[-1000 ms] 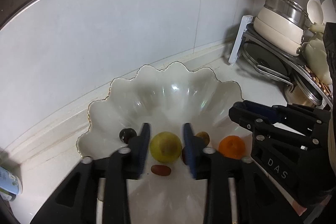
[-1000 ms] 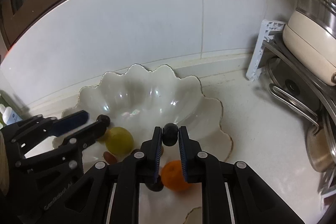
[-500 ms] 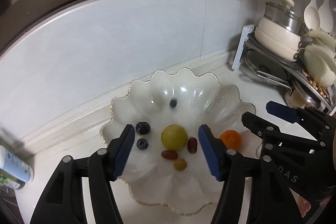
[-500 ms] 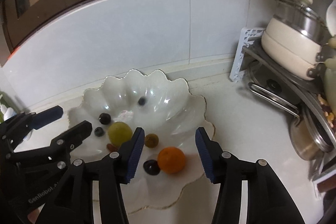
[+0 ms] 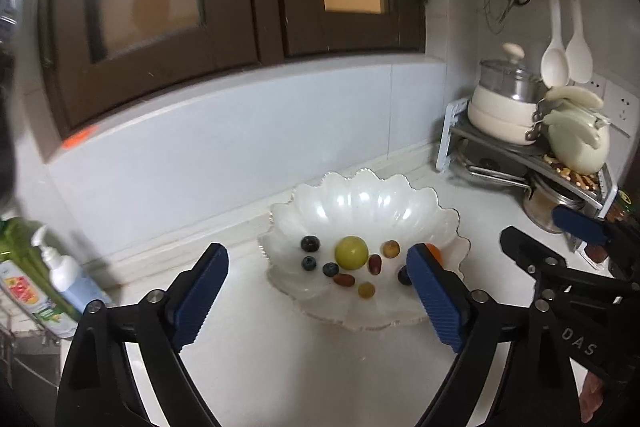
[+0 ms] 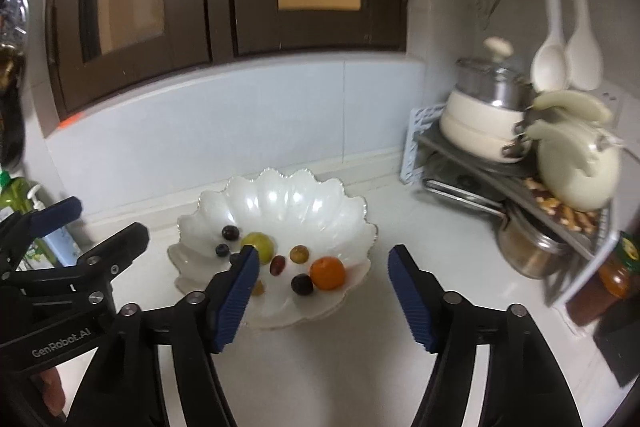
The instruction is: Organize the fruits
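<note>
The scalloped bowl (image 5: 362, 205) is pearly white with a thin gold rim. In it lie a yellow-green fruit (image 5: 351, 253), an orange (image 6: 327, 273), 2 blue berries (image 5: 308, 263), dark purple and red-brown grapes. The tabletop (image 5: 320, 367) is white. Both tongs are black with ribbed blue pads (image 5: 200, 297). Dark brown window frames (image 5: 264, 7) sit above pale wall tiles (image 5: 240, 139).

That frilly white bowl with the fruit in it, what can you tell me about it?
The bowl is glossy pearl-white with a scalloped, petal-like rim that looks edged in gold. It sits upright on the white counter near the tiled wall. Inside lie a green fruit, an orange, and small dark and brown fruits. Nothing else touches it.
</note>
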Demonstrator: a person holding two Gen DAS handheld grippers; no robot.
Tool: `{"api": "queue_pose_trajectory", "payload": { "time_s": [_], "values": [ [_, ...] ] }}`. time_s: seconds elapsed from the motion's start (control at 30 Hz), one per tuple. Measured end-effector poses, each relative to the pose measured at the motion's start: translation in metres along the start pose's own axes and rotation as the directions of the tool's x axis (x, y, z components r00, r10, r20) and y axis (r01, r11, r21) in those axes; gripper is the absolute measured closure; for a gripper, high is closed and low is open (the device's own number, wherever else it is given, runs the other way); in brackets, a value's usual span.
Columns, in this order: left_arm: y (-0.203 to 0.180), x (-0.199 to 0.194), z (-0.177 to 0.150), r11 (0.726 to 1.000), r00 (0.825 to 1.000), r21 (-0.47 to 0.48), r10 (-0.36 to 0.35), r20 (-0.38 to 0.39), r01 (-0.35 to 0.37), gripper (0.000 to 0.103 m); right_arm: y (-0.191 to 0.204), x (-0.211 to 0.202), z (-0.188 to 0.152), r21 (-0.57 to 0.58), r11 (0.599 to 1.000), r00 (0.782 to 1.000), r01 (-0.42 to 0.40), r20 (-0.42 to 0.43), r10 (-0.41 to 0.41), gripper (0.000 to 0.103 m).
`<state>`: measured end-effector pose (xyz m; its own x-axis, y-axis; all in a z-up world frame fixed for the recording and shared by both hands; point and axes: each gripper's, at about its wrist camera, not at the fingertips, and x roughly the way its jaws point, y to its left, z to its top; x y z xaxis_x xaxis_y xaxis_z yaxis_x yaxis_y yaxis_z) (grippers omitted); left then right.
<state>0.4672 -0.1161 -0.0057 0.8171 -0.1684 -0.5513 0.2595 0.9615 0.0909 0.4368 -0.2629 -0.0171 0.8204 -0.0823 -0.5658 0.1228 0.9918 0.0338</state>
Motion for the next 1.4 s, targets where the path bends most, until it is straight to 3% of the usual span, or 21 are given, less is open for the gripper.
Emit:
{"api": "queue_pose_trajectory", "payload": {
  "time_s": [0.2, 0.4, 0.6, 0.97, 1.4],
  "values": [
    [-0.001, -0.059, -0.018, 0.999, 0.996, 0.036, 0.020, 0.088, -0.023, 0.000, 0.001, -0.061, -0.021, 0.011, 0.999, 0.995, 0.051, 0.086, -0.052, 0.025],
    [-0.011, -0.116, -0.039, 0.997, 0.987, 0.063, 0.033, 0.156, -0.044, 0.000, 0.000, -0.114, -0.047, 0.007, 0.998, 0.989, 0.062, 0.136, -0.062, 0.025],
    [-0.016, -0.172, -0.062, 0.998, 0.978, 0.029, 0.054, 0.201, -0.061, 0.000, -0.007, -0.169, -0.072, 0.015, 0.997, 0.980, 0.074, 0.182, -0.076, 0.025],
    [-0.031, -0.270, -0.119, 0.998, 0.972, -0.012, 0.068, 0.224, -0.067, 0.000, -0.014, -0.263, -0.129, -0.004, 0.998, 0.981, 0.068, 0.183, -0.066, 0.025],
    [-0.038, -0.364, -0.159, 0.997, 0.960, -0.011, 0.071, 0.270, -0.070, 0.000, -0.011, -0.351, -0.170, -0.004, 1.000, 0.974, 0.028, 0.223, -0.026, 0.025]
  ]
}}
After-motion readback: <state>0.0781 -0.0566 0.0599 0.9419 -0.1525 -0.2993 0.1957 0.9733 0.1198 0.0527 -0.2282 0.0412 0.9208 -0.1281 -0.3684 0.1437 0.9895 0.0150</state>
